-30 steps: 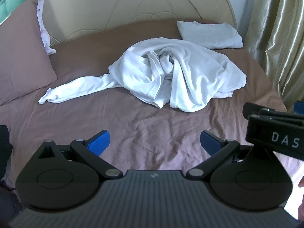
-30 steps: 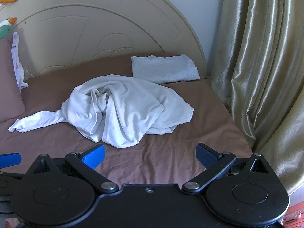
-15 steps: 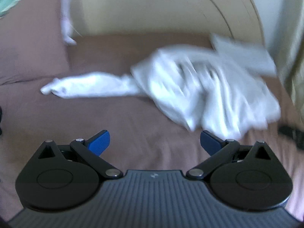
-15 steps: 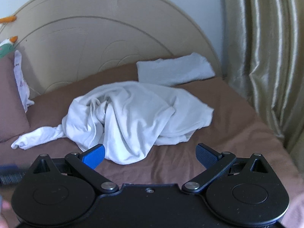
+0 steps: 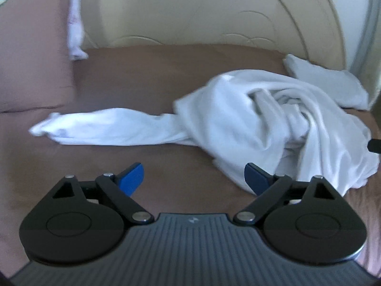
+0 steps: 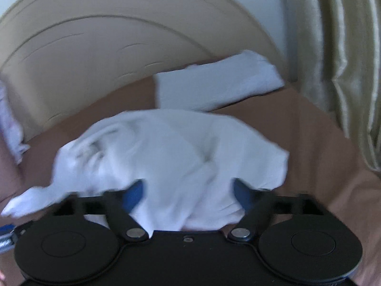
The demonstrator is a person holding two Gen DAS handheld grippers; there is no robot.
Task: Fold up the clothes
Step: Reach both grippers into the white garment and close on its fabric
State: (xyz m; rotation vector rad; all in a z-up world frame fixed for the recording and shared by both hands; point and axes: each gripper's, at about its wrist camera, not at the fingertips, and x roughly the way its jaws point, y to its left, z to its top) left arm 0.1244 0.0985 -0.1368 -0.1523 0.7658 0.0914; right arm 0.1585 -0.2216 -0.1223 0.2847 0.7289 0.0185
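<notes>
left gripper (image 5: 194, 178) spread wide, empty, near-left of crumpled white garment (image 5: 273, 124) on bed (image 5: 119, 76) | right gripper (image 6: 188, 194) spread wide, straddling garment's near edge, nothing clamped

Bed (image 5: 142, 76) covered with a brown sheet, curved beige headboard (image 5: 202, 12) at its far end. Lying directly on the sheet: one crumpled white garment (image 5: 273, 128), a sleeve stretched out flat to the left; one folded pale grey garment (image 5: 326, 83) beyond it near the headboard; one brown pillow (image 5: 31, 54) at far left.
</notes>
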